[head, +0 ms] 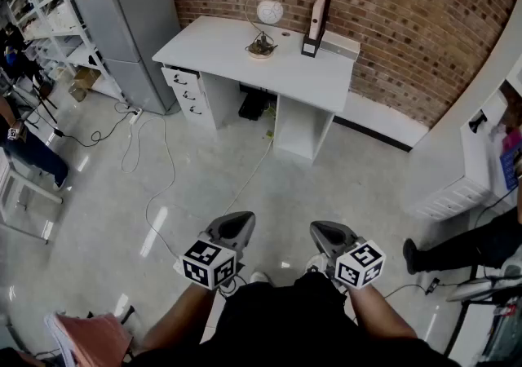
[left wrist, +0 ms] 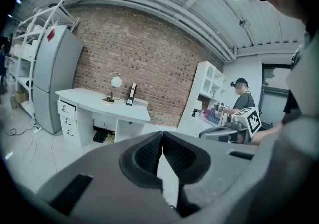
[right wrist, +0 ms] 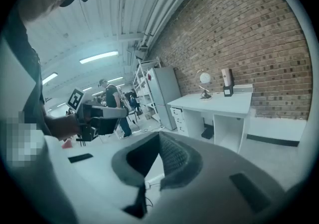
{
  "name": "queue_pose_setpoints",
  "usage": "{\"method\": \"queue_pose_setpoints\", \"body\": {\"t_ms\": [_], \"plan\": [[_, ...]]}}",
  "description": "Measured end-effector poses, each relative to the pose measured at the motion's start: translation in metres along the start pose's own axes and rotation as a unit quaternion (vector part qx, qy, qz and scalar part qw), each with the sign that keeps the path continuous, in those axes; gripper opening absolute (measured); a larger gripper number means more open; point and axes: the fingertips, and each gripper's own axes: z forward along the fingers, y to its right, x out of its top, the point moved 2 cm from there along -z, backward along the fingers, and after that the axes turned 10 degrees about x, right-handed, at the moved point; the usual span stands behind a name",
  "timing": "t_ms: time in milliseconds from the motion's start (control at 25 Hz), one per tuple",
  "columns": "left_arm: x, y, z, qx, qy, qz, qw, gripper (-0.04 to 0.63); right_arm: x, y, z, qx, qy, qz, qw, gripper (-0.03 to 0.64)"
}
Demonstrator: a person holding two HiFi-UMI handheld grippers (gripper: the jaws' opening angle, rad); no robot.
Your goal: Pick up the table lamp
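1 table lamp (head: pixel 263 27) stands on the white desk (head: pixel 228 51) by the brick wall (head: pixel 408 23), just left of 1 upright file box (head: pixel 315 27). 1 grey fridge (head: pixel 122 23) flanks the desk. White cables (head: pixel 155 186) trail over the floor between. The 2 grippers, left (head: pixel 239 218) and right (head: pixel 321 231), have jaws together, empty, well apart from the desk.
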Motion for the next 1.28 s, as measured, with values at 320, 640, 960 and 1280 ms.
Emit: {"method": "queue_pose_setpoints", "body": {"t_ms": [320, 640, 960, 1280], "plan": [[0.001, 0.001, -0.001, -0.002, 0.004, 0.007, 1.0, 0.006, 0.006, -0.001, 0.004, -0.001, 0.005, -0.012, 1.0, 0.003], [0.006, -0.017, -0.007, 0.014, 0.01, 0.011, 0.9998, 0.006, 0.008, 0.0, 0.007, -0.002, 0.009, -0.005, 1.0, 0.003], [0.002, -0.02, -0.011, -0.003, 0.006, -0.034, 0.9994, 0.006, 0.01, -0.009, 0.012, 0.004, 0.018, 0.006, 1.0, 0.005], [-0.006, -0.03, -0.023, 0.004, 0.001, -0.014, 0.9999, 0.006, 0.005, -0.022, 0.028, 0.009, 0.007, 0.004, 1.0, 0.005]]}}
